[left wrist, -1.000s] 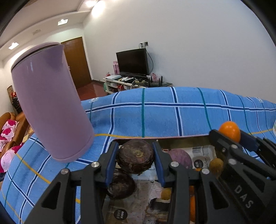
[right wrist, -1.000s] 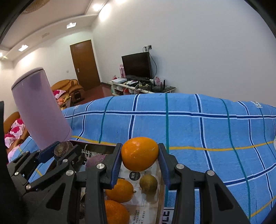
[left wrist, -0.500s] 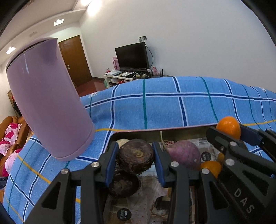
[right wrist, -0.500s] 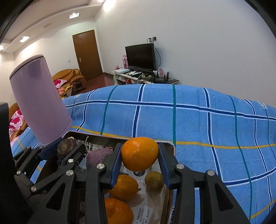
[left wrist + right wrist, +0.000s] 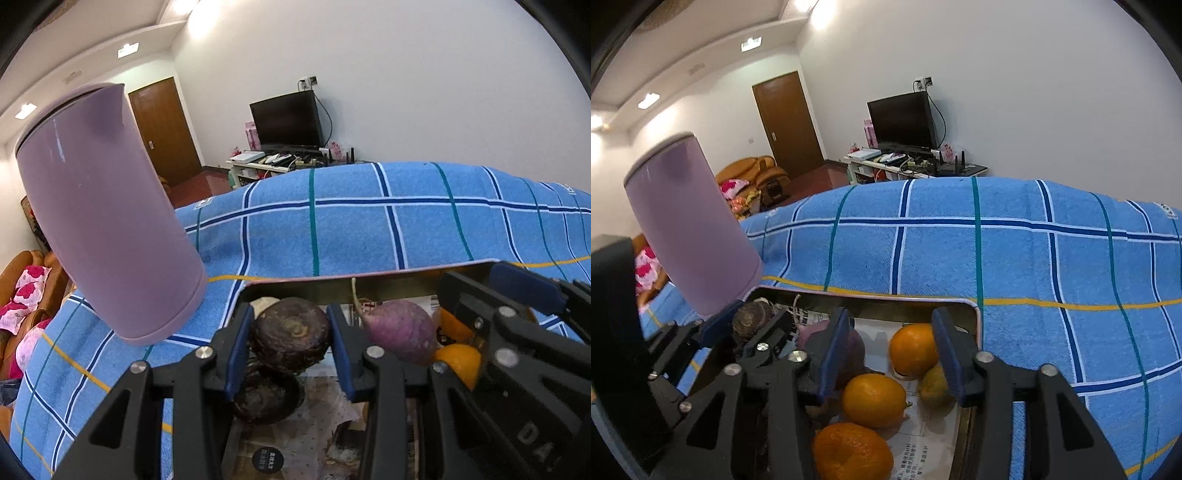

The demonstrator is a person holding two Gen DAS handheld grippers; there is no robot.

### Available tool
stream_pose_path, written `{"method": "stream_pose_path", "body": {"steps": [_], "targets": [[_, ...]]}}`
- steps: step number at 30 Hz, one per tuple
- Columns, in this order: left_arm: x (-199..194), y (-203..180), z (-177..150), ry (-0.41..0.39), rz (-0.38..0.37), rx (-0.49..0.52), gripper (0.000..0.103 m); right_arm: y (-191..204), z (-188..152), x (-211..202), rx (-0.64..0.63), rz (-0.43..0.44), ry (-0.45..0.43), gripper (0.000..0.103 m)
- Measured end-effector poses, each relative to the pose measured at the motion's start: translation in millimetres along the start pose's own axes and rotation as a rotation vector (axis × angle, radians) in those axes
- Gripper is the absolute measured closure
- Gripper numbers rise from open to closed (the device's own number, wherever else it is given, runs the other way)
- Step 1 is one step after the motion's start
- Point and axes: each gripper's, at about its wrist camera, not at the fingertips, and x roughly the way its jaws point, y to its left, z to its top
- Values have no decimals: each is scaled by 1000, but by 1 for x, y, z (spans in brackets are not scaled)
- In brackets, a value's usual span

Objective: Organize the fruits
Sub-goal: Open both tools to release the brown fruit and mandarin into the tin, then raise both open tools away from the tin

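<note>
My left gripper [image 5: 290,341] is shut on a dark brown round fruit [image 5: 291,338] and holds it over the left part of a paper-lined tray [image 5: 332,286]. A second dark fruit [image 5: 264,400] lies under it, and a purple turnip-like root [image 5: 400,334] lies to its right. My right gripper [image 5: 890,354] is open over the tray's right end [image 5: 975,314]. An orange [image 5: 912,350] lies in the tray between its fingers, apart from the pads. Two more oranges [image 5: 873,400] and a small yellow-green fruit [image 5: 934,382] lie beside it.
A tall lilac cylinder container [image 5: 103,221] stands on the blue checked cloth [image 5: 351,229] just left of the tray. It also shows in the right wrist view [image 5: 690,225]. The cloth stretches beyond and right of the tray [image 5: 1052,258]. A TV stand sits far behind.
My right gripper has opened and let go of the orange, which now lies in the tray. Both grippers have come down closer to the tray. The left still holds the dark fruit.
</note>
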Motion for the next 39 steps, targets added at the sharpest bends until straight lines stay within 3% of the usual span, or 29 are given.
{"method": "stream_pose_path", "body": {"steps": [1,2,5,7,10,11,18,25,31,39], "targets": [[-1,0,0,-3,2,-3,50,-2,-1,-3,10,3,-11,48],[-1,0,1,-1,8,-3,34,-2,-1,-4,14,2,-17,48],[-4,-1,0,-30,44,-5,10,-4,-2,-12,30,-2,-58,48],[-6,-2,-1,-48,62,3,7,-7,-3,-21,42,-8,-96,46],[-7,1,-1,-63,53,-5,2,-10,-5,-32,57,-45,-160,27],[-9,4,-1,-71,32,-17,0,-10,-6,-36,63,-57,-183,25],[-22,18,-5,-142,-33,-93,0,-6,-8,-42,36,-177,-239,25],[-37,30,-11,-229,-28,-150,0,1,-17,-59,-16,-240,-382,25],[-47,32,-16,-265,8,-142,0,11,-22,-67,-66,-243,-405,24],[-60,33,-26,-285,2,-143,0,12,-29,-75,-58,-225,-408,24]]}}
